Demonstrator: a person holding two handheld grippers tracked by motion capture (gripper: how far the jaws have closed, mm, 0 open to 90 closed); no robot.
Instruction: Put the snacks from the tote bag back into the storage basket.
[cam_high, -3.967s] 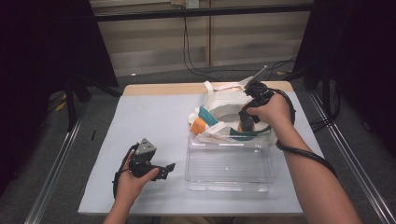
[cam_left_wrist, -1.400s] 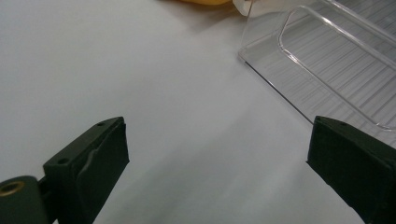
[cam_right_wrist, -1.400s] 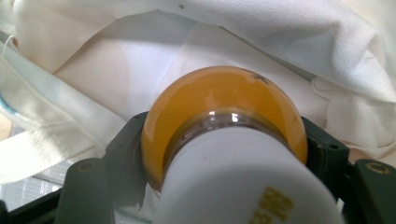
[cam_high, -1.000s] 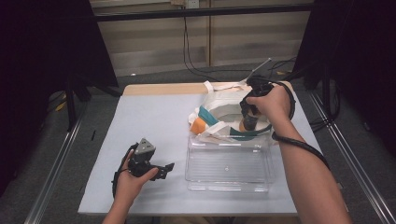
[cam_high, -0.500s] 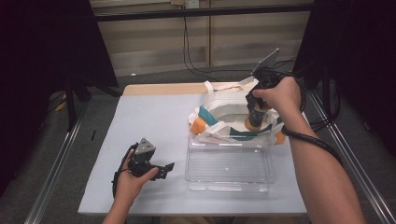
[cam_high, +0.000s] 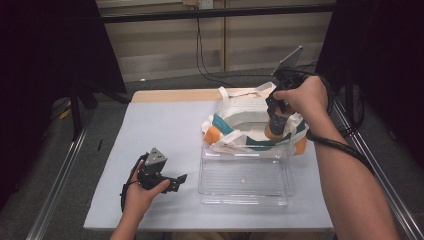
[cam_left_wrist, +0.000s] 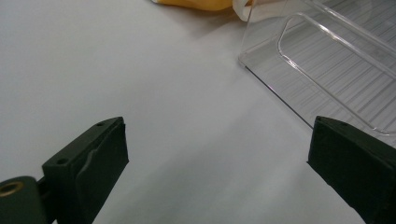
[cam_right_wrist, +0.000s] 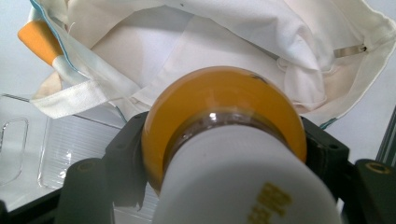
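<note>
Right tool (cam_high: 276, 121) gripped an orange bottle (cam_right_wrist: 223, 135) upright above the cloth bag (cam_high: 240, 112); the clear tray (cam_high: 244, 176) lay just nearer the person. Left tool (cam_high: 175, 181) gaped wide on the tabletop (cam_high: 165, 120).

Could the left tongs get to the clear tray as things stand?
Probably yes. The left tongs rest open on the white tabletop beside the clear tray, with bare surface between them; the tray's near corner lies just ahead of the jaws.

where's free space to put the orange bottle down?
The clear tray in front of the cloth bag looks bare inside. The white table is open left of the bag, above the left hand-held gripper. It is crowded by the bag, where the right hand-held gripper holds the orange bottle.
</note>
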